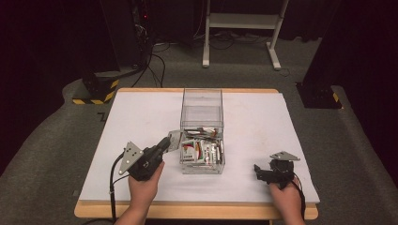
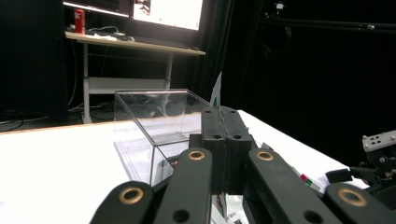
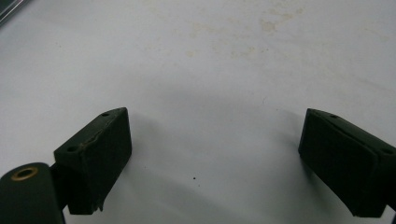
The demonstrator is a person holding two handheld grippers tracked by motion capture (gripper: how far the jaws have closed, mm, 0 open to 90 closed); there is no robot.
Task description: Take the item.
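Observation:
A clear plastic box (image 1: 202, 101) stands in the middle of the white table (image 1: 141, 117), and several small packets (image 1: 202, 151) lie in its near half. My left gripper (image 1: 170, 140) points at the box's near left corner, just above the table. In the left gripper view its jaws (image 2: 223, 112) are pressed together on a thin white packet (image 2: 216, 91) with a green mark, which sticks up above the tips; the same packet (image 1: 175, 138) looks silvery from above. My right gripper (image 1: 257, 169) rests at the right front of the table, open (image 3: 215, 140) over bare tabletop.
The box's far half (image 2: 154, 116) holds nothing. Beyond the table stand a white desk frame (image 1: 244, 21) and a black post base with yellow-black stripes (image 1: 96, 91). A red can (image 2: 79, 21) sits on a far desk. The table's front edge (image 1: 197, 211) is close to both hands.

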